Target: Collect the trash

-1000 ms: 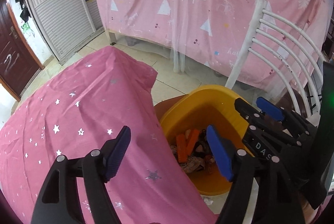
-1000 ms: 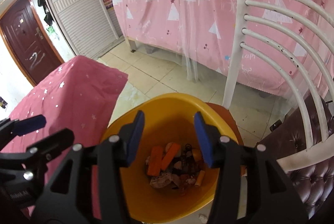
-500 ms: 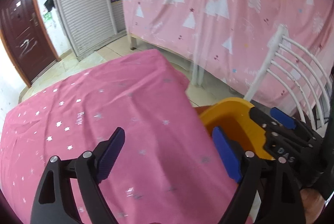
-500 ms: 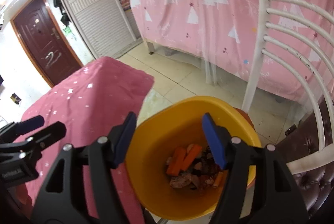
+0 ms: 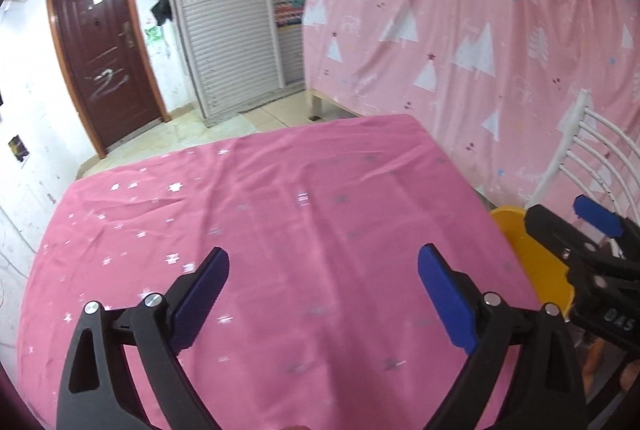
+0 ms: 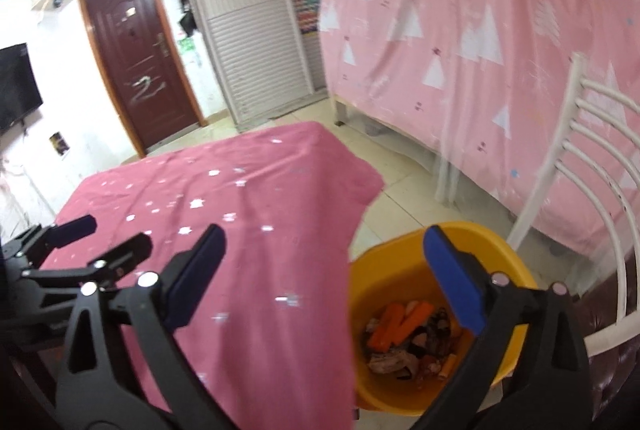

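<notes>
Pink star-printed cloth covers the tabletop under the empty, still-widening left tongs, while the right tongs, likewise spreading and empty, hang beside the yellow bin holding the trash.

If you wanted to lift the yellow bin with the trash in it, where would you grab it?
Probably by the rim. The yellow bin stands upright and open-topped on the floor beside the pink-clothed table, too wide to span. Come from above and slip one finger inside the wall, on the side nearer the white chair, which is clear.
</notes>
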{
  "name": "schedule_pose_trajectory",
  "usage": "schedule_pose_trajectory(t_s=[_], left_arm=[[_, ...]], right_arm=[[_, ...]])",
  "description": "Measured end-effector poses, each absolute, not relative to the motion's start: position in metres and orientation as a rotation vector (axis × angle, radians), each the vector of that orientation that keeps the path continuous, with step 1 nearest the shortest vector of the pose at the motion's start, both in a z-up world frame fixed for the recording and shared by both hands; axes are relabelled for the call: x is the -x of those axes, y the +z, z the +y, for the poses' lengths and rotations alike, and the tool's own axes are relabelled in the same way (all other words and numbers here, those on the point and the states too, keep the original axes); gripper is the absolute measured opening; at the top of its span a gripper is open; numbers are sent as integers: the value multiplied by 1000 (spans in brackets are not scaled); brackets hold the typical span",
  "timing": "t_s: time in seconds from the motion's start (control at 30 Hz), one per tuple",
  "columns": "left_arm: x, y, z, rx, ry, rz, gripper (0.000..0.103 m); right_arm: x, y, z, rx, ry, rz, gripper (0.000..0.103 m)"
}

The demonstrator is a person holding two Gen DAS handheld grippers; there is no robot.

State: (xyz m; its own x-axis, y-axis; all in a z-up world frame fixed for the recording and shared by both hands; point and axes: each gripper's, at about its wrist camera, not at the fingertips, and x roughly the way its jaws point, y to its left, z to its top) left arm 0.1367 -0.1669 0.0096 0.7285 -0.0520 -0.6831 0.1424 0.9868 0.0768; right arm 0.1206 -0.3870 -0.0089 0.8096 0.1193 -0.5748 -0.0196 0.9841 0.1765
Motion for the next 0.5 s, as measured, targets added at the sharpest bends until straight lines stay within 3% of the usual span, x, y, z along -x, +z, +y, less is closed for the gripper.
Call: schedule_pose_trajectory(t_s=[0.5], left_arm=[[-93, 23, -69, -90, 53, 640, 95]], right_arm=[[-95, 5, -305, -155, 307, 558, 97]])
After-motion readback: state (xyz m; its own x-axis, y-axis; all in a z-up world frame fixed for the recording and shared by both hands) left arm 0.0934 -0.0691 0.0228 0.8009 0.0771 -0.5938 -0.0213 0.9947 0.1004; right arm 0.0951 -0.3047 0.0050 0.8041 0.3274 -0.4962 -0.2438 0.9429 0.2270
